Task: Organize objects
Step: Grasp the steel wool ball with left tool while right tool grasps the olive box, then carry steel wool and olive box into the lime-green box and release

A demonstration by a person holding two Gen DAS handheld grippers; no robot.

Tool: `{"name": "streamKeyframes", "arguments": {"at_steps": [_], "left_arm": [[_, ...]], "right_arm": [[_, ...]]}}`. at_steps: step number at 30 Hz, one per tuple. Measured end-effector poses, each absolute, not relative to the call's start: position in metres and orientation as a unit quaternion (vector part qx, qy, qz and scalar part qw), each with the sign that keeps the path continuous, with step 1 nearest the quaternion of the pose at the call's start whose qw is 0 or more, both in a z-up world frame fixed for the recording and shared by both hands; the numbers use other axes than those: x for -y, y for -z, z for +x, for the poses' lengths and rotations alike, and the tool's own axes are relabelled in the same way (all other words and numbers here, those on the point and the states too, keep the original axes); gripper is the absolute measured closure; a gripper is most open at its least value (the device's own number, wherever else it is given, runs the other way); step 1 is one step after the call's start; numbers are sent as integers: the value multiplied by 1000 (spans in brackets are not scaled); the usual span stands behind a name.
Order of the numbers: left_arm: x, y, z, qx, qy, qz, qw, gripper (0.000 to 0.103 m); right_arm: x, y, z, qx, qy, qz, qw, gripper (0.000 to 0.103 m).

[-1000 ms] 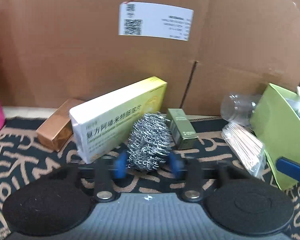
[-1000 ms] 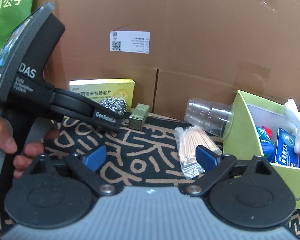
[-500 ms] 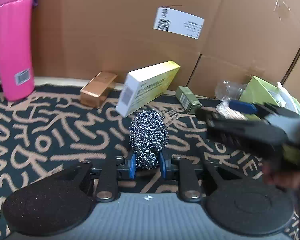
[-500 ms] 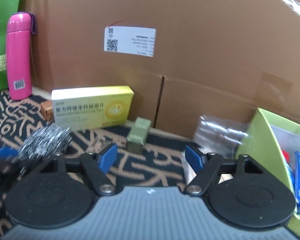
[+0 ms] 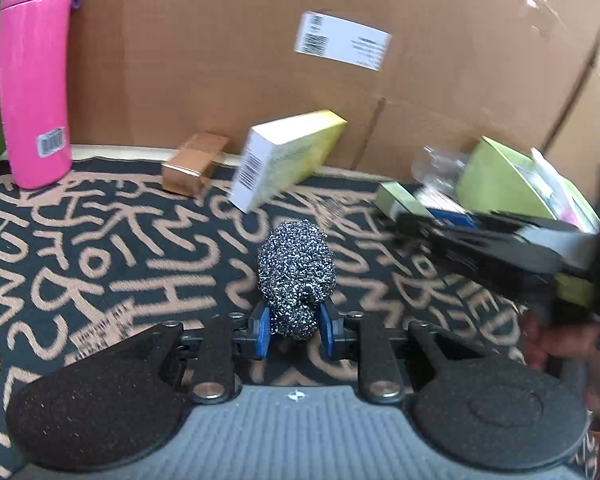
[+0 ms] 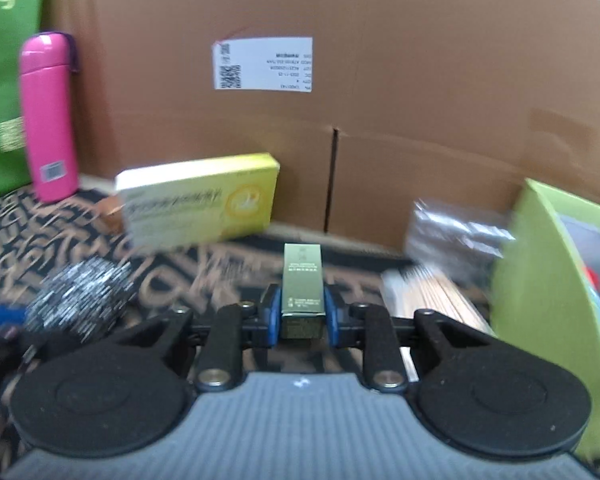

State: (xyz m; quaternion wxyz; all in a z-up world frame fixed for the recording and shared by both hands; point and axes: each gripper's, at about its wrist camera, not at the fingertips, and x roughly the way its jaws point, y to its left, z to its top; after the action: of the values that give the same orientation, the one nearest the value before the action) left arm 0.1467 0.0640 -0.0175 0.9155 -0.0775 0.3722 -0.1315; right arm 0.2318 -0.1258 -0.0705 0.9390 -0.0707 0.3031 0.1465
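My left gripper (image 5: 294, 330) is shut on a steel wool scrubber (image 5: 296, 270) and holds it over the patterned mat; the scrubber also shows at the left of the right wrist view (image 6: 80, 300). My right gripper (image 6: 302, 316) is shut on a small olive-green box (image 6: 302, 284). That box and the right gripper show blurred at the right of the left wrist view (image 5: 396, 200). A light green bin (image 6: 540, 280) with packets inside stands at the right.
A yellow medicine box (image 6: 200, 204), a copper box (image 5: 194, 162) and a pink bottle (image 5: 34, 72) stand by the cardboard wall (image 6: 380, 80). A bag of toothpicks (image 6: 432, 296) and clear plastic cups (image 6: 452, 228) lie beside the bin.
My right gripper moved forward and closed on the olive-green box. My left gripper drew back with the scrubber, away from the yellow box.
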Motion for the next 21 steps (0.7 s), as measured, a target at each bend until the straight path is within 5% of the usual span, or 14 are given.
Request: {"name": "streamKeyframes", "arguments": {"at_steps": [5,7,9,10,21], "left_arm": [[-51,21,121,-376,169,-55,910,74],[-48,21,113,-374,168,-51,911,62],[-46,20,107,-369,152,-56,915,29],[-46,18,105,-364,140,-59,919,27],[-29,15,125,-352,118,-17,928,28]], "right_arm": [[155,64,161,-318,-155,-70,933,81],[161,63,136,-318,-155,-75,933,81],[164,67,119,-320,-152,-77,932,80],[166,68,113,-319,-150,-74,933,76],[169,74,111,-318,-152,-45,935,68]]}}
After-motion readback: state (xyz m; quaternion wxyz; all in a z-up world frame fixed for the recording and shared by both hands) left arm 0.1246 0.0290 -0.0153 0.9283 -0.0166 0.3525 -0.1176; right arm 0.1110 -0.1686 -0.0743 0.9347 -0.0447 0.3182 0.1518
